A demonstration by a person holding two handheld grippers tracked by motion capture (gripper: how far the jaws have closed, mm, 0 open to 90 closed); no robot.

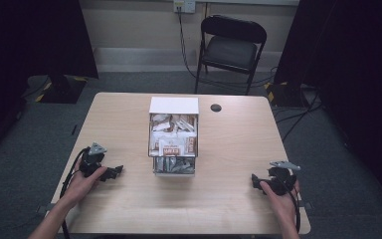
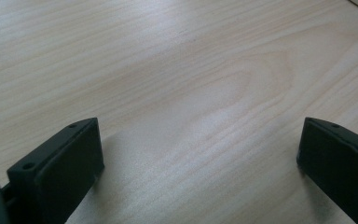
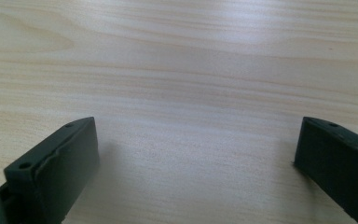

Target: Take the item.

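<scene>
- A pale, beige wood grain is shown across the worktop (image 1: 229, 149).
- Each hand-held gripper, left (image 1: 110, 173) and right (image 1: 257, 181), is seen in black, topped by a grey plate.
- A white box (image 1: 173, 105) is pictured with white, orange and brown packets (image 1: 173, 139).
- A black folding chair (image 1: 230, 50) is set on grey carpet (image 1: 129, 82).

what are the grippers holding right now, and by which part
Nothing is held. The left gripper and right gripper both stand open over the bare light wooden table.
</scene>
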